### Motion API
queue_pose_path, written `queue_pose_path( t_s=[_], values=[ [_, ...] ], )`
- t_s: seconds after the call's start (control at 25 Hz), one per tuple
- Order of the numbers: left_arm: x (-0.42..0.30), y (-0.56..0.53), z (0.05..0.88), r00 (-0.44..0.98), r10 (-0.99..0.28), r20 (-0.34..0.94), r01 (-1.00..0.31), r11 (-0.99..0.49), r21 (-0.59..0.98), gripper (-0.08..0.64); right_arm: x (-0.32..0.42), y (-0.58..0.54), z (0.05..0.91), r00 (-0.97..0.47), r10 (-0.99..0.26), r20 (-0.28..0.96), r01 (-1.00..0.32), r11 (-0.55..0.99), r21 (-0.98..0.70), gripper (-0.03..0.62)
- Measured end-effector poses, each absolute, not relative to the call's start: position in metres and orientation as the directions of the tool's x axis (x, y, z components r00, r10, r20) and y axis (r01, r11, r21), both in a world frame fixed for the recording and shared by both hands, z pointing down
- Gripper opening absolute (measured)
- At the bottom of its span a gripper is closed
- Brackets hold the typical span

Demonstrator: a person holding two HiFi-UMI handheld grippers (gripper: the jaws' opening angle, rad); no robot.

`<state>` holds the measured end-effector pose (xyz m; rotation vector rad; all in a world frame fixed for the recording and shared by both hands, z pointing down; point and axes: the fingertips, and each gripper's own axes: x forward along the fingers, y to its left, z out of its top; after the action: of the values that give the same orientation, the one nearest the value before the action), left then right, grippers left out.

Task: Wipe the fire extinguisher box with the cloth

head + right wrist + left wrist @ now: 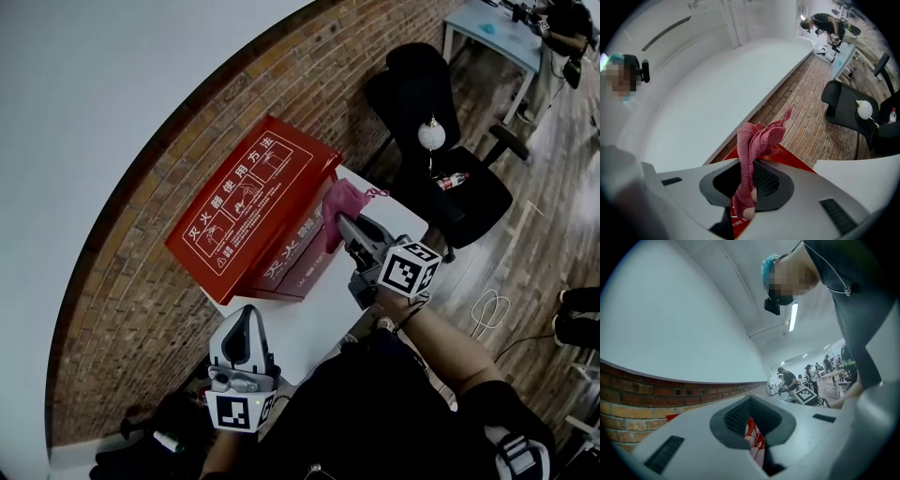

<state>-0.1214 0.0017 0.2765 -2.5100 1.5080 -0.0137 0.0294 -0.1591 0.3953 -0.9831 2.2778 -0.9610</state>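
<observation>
Furthest left, the left gripper [245, 315] is held low over the near edge of the white table [305, 328], short of the fire extinguisher box [246, 202]. Its jaws are drawn together with nothing between them, and only a red sliver of the box is seen through the narrow slit. The box is set on the table against the brick wall [131, 291]. It is bright red, long and low, with a flat lid printed in white with framed diagrams. The cloth [343, 201], pink and crumpled, is pinched in the closed jaws of the right gripper [339, 225]. It is held up at the box's right end, and whether it presses on the red surface cannot be told. To the right, a black office chair [469, 202] is parked just beside the table, with a white ball [431, 134] and a bottle [453, 180] on it. A pale blue table [492, 33] is seen well apart at the top right. White Chinese characters are printed along the lid and the front, and "FIRE E" is read on the front in the right gripper view.
</observation>
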Motion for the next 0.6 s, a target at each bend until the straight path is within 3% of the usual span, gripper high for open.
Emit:
queue_pose_path(
  t_s=[0.6],
  values=[
    [-0.124,0.009,0.283,0.452,-0.889,-0.078,-0.882,-0.432,-0.188,0.034,0.02,-0.175,0.385,-0.62,-0.761,-0.19,-0.365,0.494,-0.789,0.074]
  ],
)
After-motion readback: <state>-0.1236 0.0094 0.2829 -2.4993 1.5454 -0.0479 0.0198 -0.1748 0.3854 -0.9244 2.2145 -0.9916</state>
